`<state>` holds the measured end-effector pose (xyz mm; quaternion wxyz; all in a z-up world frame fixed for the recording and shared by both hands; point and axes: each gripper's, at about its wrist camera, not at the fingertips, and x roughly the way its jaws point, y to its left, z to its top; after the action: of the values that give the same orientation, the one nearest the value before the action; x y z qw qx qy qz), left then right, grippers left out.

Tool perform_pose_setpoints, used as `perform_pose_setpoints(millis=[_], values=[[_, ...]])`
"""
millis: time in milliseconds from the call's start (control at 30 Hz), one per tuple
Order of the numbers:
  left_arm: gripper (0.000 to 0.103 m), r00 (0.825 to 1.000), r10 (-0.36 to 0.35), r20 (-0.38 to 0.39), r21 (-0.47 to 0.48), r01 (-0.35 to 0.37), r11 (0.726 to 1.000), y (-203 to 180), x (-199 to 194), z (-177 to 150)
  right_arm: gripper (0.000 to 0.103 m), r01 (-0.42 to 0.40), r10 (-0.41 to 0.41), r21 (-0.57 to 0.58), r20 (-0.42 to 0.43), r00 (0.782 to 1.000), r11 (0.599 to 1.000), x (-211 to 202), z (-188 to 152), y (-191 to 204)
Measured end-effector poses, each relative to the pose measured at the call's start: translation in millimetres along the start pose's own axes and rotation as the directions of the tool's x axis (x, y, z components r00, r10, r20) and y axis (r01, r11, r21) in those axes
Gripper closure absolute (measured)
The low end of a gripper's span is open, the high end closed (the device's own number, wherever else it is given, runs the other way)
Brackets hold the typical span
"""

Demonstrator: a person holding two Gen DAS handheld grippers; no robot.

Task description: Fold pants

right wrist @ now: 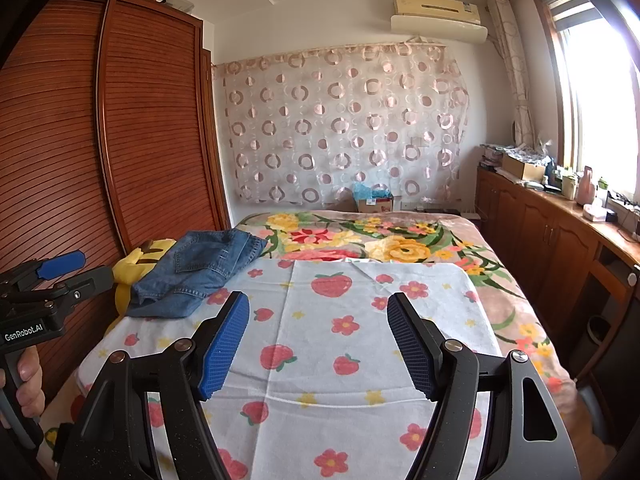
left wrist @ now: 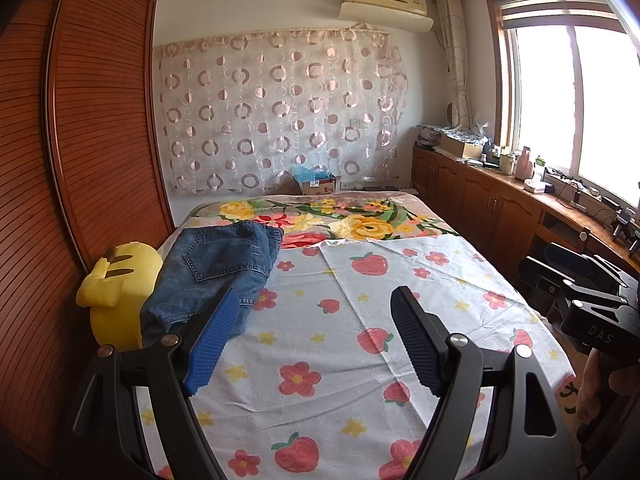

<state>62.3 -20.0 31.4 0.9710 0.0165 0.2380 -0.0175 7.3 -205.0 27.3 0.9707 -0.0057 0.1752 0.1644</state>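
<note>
One pair of jeans (left wrist: 216,268) lies bunched at the left edge of the bed (right wrist: 516,312), partly on the strawberry sheet (left wrist: 320,340) and partly leaning against a yellow plush toy (left wrist: 116,292) wedged between the bed and the wardrobe (left wrist: 100,120). That spot is the main risk: a pull on one loose layer could, I judge, drag only part of the heap, tip the toy off the side, or let a trouser leg slip down into the gap by the wardrobe. A pinch taken too deep could also catch the sheet beneath and wrinkle the folding surface. Folds hide the waistband and hems, so picking the wrong edge would twist the legs. Both tongs are spread apart and empty. The left tongs (left wrist: 316,332) hover low over the sheet, aimed gently downward, with one blue pad just beside the jeans but not touching. The right tongs (right wrist: 320,340) hang over the middle of the sheet, well apart from the denim, tilted slightly down. A hand (right wrist: 24,384) grips the left handle.
</note>
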Motion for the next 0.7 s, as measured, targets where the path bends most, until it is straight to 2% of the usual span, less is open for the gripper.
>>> perform_pose_setpoints(millis=[700], values=[[0.024,1.0,0.0,0.001,-0.001,0.0,1.0,0.5,0.3,-1.7,0.029,0.006,-0.006,0.0,0.004,1.0,1.0,-2.4,2.6,-7.3]])
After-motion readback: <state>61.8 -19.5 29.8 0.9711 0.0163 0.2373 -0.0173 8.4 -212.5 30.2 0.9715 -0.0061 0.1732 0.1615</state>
